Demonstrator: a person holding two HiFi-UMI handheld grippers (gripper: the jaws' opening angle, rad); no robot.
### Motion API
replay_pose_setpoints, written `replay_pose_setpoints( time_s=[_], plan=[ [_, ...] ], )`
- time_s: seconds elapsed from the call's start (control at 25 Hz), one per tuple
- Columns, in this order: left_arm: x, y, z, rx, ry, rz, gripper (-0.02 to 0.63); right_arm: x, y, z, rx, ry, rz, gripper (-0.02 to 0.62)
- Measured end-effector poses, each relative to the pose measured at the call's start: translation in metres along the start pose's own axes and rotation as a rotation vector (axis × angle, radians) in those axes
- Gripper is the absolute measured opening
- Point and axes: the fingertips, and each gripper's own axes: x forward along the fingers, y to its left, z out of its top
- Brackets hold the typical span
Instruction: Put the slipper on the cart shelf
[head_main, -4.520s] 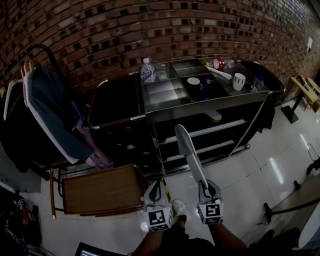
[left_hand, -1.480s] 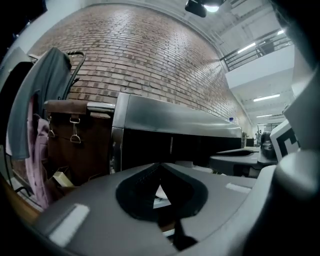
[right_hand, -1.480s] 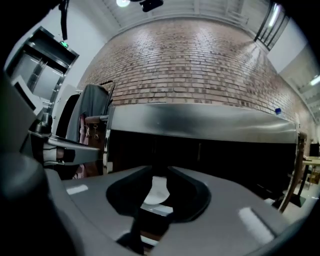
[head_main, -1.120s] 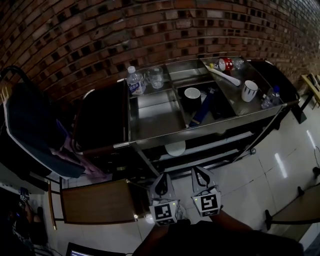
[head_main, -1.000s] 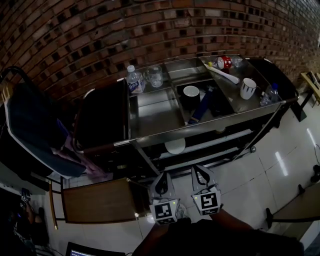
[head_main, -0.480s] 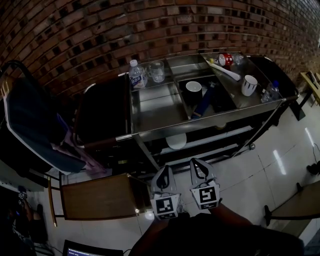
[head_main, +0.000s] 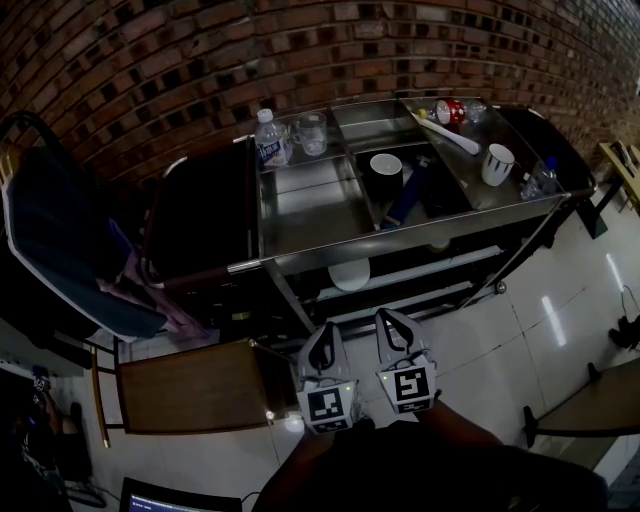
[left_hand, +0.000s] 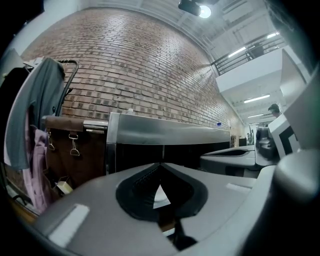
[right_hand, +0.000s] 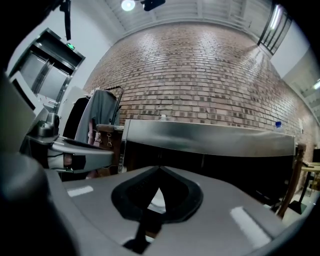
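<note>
Left gripper (head_main: 322, 337): jaws pressed together, nothing between them. Slipper (head_main: 350, 273): pale, lying on cart (head_main: 400, 236) shelf under steel top, near front edge. Right gripper (head_main: 390, 322): jaws likewise closed, empty. Risk: slipper slides off if cart nudged, since seating looks shallow. Hidden: most of slipper under top; shelf depth dark, unreadable.

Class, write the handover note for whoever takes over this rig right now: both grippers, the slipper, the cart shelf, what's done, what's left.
Left gripper: shut, empty.
Right gripper: shut, empty.
Both are held low, short of the cart shelf.
Slipper: lying on the cart shelf under the steel top, touching neither gripper.
Done: slipper placed.
Left: nothing apparent.
</note>
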Motion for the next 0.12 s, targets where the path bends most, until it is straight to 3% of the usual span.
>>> replay_pose_setpoints(
  time_s=[0.12],
  plan=[
    [-0.0001, -0.0021, 0.0013, 0.001, -0.005, -0.005, 0.017, -0.0001, 0.0020, 0.0025, 0.027, -0.022, 0.001, 0.002]
  ],
)
